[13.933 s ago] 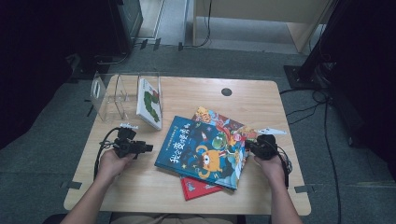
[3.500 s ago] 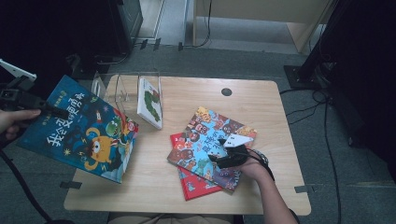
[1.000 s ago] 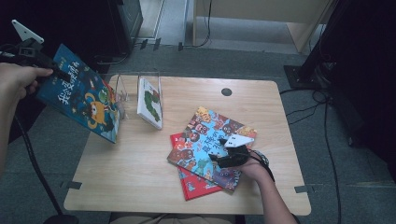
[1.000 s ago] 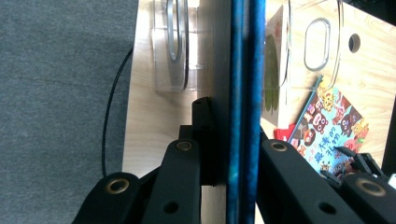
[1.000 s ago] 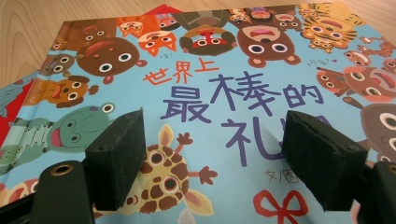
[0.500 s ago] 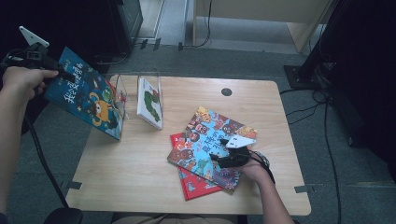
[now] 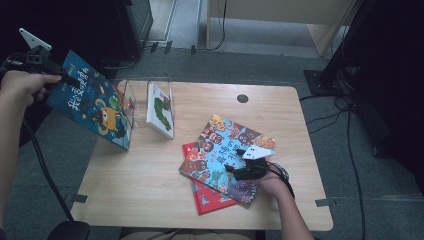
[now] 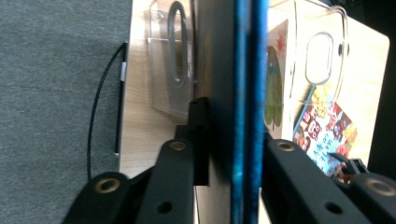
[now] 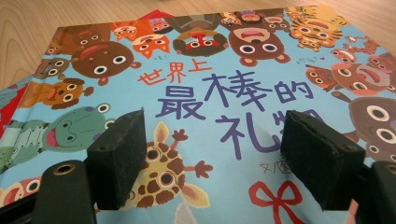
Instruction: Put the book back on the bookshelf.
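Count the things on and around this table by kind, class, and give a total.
Picture books: 4 (blue monster book, white book in the rack, animal-faces book, red book)
Clear book rack: 1
Hand-held grippers: 2 (left hand-held gripper, right hand-held gripper)
Total: 7

blue book (image 7: 92,107) | lowered to clear rack (image 7: 131,102) | left jaws opening
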`<state>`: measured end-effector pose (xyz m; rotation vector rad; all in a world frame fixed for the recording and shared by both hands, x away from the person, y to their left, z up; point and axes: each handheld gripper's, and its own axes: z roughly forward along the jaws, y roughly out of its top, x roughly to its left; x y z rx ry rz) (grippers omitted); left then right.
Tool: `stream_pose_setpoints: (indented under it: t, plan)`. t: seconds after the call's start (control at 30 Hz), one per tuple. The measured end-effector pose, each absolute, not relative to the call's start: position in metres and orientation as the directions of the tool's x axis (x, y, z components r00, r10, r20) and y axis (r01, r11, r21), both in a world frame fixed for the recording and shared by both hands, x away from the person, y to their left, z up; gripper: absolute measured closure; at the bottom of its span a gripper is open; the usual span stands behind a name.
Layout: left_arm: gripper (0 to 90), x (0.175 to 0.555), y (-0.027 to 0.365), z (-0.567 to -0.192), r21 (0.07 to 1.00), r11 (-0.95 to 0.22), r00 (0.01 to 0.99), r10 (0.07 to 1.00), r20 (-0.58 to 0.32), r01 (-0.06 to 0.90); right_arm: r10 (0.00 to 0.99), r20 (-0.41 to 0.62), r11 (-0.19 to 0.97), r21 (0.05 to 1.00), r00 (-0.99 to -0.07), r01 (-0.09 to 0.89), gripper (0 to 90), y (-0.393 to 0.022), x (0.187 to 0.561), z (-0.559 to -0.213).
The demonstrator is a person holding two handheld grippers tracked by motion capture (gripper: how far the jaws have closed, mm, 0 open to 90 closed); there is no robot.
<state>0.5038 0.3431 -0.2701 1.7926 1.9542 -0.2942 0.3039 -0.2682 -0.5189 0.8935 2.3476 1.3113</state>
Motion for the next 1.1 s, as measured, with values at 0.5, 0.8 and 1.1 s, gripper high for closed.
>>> stream_pose_setpoints:
  t: [0.5,0.8,1.1]
  plan:
    - [63.9,0.501,0.346,-0.268,0.166,0.116,-0.025,0.882,-0.471,0.979,0.652,0.035,0.386,0.844,-0.757,0.372,22.5,-0.268,0.304,-0.519]
    - [59.7,0.489,0.347,-0.260,0.181,0.106,-0.003,0.871,-0.491,0.978,0.642,0.036,0.395,0.841,-0.766,0.370,22.5,-0.269,0.305,-0.518]
    - [54.8,0.475,0.342,-0.252,0.198,0.083,0.024,0.873,-0.487,0.977,0.647,0.039,0.399,0.833,-0.761,0.382,24.4,-0.273,0.308,-0.516]
